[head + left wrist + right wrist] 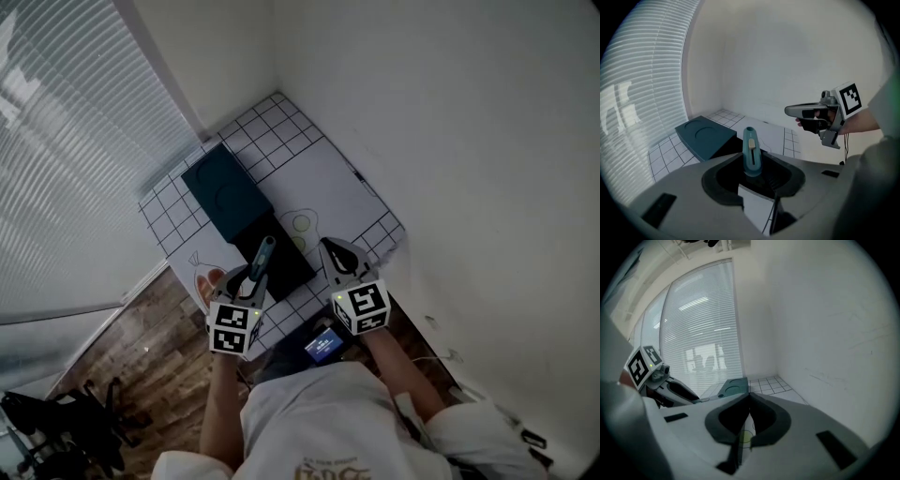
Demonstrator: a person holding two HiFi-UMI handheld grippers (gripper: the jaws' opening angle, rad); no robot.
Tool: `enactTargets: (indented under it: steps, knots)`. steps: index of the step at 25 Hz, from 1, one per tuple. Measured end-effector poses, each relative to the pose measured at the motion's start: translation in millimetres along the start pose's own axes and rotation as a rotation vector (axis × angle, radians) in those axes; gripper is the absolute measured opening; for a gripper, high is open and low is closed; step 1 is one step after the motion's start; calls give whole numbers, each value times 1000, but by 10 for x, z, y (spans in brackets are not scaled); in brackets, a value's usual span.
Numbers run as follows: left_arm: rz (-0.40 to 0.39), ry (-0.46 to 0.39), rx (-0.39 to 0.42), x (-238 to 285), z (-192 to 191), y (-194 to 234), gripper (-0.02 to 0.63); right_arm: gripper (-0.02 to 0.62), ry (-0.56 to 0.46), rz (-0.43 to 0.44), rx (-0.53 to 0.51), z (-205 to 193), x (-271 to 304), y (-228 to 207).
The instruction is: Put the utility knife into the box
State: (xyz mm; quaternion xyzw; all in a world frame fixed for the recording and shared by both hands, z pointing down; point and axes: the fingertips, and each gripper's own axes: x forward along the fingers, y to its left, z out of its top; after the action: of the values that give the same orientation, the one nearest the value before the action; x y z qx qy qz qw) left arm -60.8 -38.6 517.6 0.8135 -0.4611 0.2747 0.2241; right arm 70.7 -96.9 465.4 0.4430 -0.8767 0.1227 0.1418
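Note:
A teal utility knife (263, 256) with a pale slider stands up out of my left gripper (250, 282), which is shut on its rear end. In the left gripper view the knife (751, 151) points away from me, over the black open box (725, 147). That box (281, 260) lies on the mat, right beside its dark teal lid (225, 193). My right gripper (332, 249) hovers to the right of the box, its jaws shut with nothing between them; it also shows as the right gripper (794, 111) in the left gripper view.
A white mat (323, 178) with a grid border and drawn outlines covers the small table in the room's corner. White walls stand at the back and right, window blinds (75, 141) at the left. Wooden floor (150, 347) lies below the table's near edge.

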Motion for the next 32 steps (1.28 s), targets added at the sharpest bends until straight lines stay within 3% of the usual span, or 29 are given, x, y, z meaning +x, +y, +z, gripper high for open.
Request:
enactTargets:
  steps: [17,26,32]
  knots:
    - [-122,197,17,610,-519,-77,135,6,116,22,36,-504,303,69]
    - [-170,340,21,775,-704,-179,137,6,134,6,57,-570,286,47]
    - [-191,376,20,849,-714,-209,138,6,136,-2,61,-586,307,59]
